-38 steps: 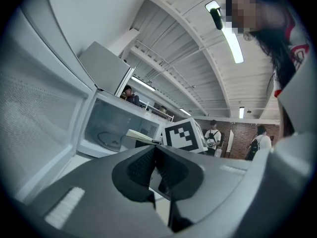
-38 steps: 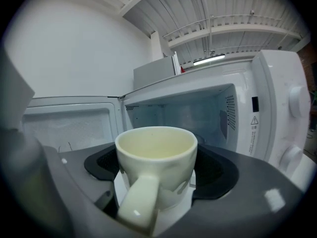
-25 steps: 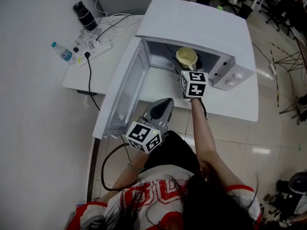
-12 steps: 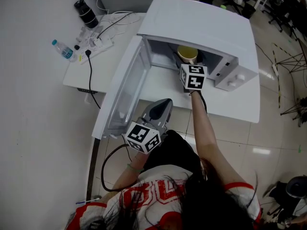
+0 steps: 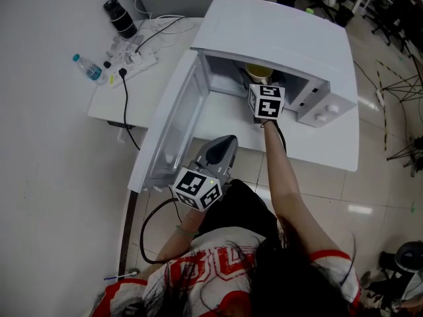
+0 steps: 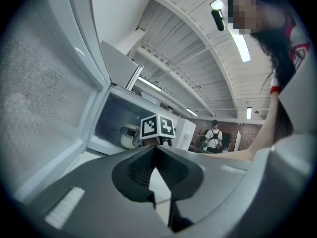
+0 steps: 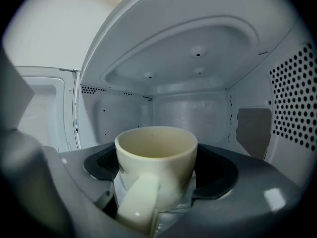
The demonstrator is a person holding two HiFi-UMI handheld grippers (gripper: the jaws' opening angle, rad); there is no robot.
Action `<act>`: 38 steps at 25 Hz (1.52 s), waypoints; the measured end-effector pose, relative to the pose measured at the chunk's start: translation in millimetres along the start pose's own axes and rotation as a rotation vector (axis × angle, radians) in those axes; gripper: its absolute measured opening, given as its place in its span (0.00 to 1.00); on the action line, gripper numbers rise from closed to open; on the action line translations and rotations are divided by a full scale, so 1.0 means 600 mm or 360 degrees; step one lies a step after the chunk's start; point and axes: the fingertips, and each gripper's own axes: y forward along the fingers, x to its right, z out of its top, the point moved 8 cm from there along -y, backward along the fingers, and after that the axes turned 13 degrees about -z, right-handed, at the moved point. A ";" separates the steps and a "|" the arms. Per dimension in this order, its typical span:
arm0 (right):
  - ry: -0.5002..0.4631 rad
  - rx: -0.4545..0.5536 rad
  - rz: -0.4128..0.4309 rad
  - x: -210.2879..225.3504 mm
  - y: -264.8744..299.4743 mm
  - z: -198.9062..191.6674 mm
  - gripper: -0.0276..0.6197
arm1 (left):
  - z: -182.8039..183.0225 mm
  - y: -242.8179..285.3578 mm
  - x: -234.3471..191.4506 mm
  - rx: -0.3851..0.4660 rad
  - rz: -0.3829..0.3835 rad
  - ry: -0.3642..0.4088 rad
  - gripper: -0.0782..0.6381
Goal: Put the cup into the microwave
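A cream cup (image 7: 156, 162) with its handle towards the camera sits between the jaws of my right gripper (image 7: 158, 185), which is shut on it. Both are inside the cavity of the white microwave (image 5: 277, 35). In the head view the cup (image 5: 258, 72) shows just under the cavity's top edge, ahead of the right gripper (image 5: 263, 88). The microwave door (image 5: 168, 127) stands open to the left. My left gripper (image 5: 227, 145) hangs low in front of the door, shut and holding nothing. From the left gripper (image 6: 155, 150) view the cup (image 6: 130, 136) shows inside the cavity.
The microwave stands on a white table (image 5: 135, 91). A power strip (image 5: 132, 61) with cables, a water bottle (image 5: 87, 68) and a black bottle (image 5: 119, 18) lie at the table's far left. A person (image 6: 213, 133) stands far off in the room.
My right gripper has carried the cup forward, deeper into the microwave cavity. The left gripper has stayed where it was.
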 end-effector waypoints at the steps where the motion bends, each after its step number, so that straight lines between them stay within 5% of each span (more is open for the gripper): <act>1: 0.0002 0.0006 -0.0004 0.000 0.002 0.000 0.72 | 0.001 -0.001 -0.001 0.0001 0.0005 0.0003 0.10; 15: 0.0010 0.0042 -0.0056 0.001 0.011 0.006 0.72 | 0.003 -0.014 -0.008 0.0011 0.0041 0.0007 0.10; 26: 0.0076 -0.0024 -0.0057 0.001 -0.079 -0.002 0.72 | 0.043 -0.021 0.021 -0.0001 0.0029 0.0012 0.10; 38: 0.0142 0.0028 -0.0126 0.002 -0.228 0.033 0.31 | 0.113 -0.040 0.079 0.0003 0.0006 0.0012 0.10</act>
